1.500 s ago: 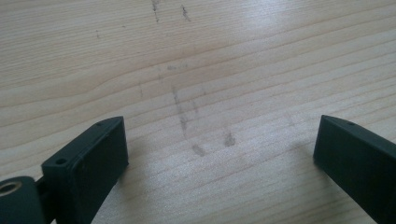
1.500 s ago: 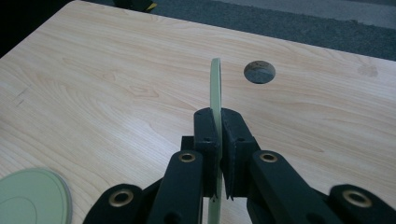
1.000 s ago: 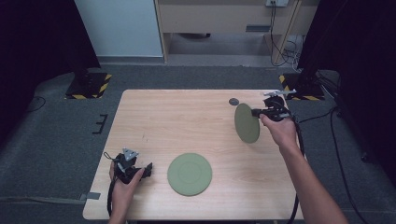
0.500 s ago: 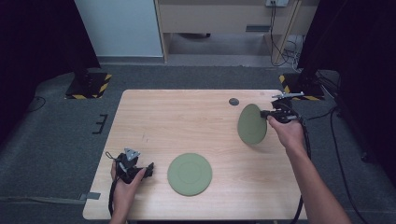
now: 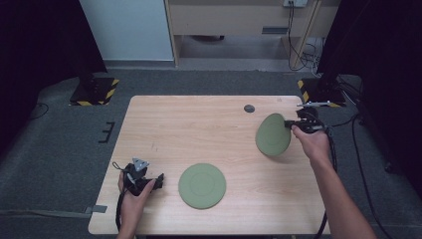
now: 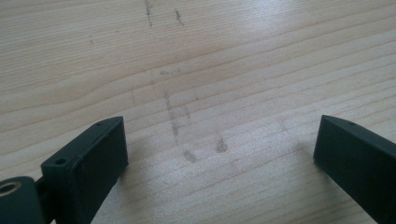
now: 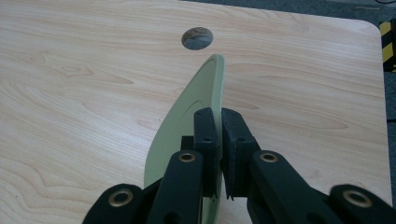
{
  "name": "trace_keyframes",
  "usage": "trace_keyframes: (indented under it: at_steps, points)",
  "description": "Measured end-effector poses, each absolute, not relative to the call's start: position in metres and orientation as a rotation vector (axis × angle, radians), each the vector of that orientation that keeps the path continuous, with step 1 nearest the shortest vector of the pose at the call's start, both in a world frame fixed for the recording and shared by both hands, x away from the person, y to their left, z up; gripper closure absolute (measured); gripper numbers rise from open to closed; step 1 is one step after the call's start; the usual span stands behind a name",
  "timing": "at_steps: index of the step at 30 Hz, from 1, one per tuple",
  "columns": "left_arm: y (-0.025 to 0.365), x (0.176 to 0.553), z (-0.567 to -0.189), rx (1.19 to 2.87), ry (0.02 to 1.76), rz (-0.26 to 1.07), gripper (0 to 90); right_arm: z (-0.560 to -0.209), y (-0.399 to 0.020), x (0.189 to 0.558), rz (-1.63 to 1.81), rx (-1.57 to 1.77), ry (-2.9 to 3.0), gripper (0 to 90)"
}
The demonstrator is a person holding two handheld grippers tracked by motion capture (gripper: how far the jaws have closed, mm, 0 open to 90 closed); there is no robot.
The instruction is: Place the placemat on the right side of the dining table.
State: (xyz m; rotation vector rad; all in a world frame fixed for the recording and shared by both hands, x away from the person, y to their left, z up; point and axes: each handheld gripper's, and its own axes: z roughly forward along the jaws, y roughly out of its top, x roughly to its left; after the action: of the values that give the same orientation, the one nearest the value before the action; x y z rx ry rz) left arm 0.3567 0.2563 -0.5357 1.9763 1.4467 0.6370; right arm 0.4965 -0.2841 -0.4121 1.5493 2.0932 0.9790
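Right gripper view, right gripper (image 7: 219, 154) clamped on tilted green plate (image 7: 187, 130), plate's lower edge cut off, left gripper (image 6: 219, 154) spread apart.

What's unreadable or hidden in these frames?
- Far face of the tilted green round plate: high view, turned away from the camera.
- Plate's lower rim: right gripper view, behind the right gripper and cut by the bottom edge.
- Left gripper jaw gap: high view, too small.
- Flat green round plate surface detail: too small.
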Motion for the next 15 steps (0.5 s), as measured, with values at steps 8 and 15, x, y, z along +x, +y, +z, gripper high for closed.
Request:
trace_keyframes:
  at_steps: [8, 15]
  points:
    - [0.256, 0.357, -0.536, 1.975, 1.446, 0.636, 2.1, -0.416, -0.291, 0.498, 0.975, 1.568, 2.082, 86.2]
    - [0.256, 0.357, -0.536, 1.975, 1.446, 0.632, 2.3, -0.423, -0.298, 0.500, 0.966, 1.589, 2.075, 86.2]
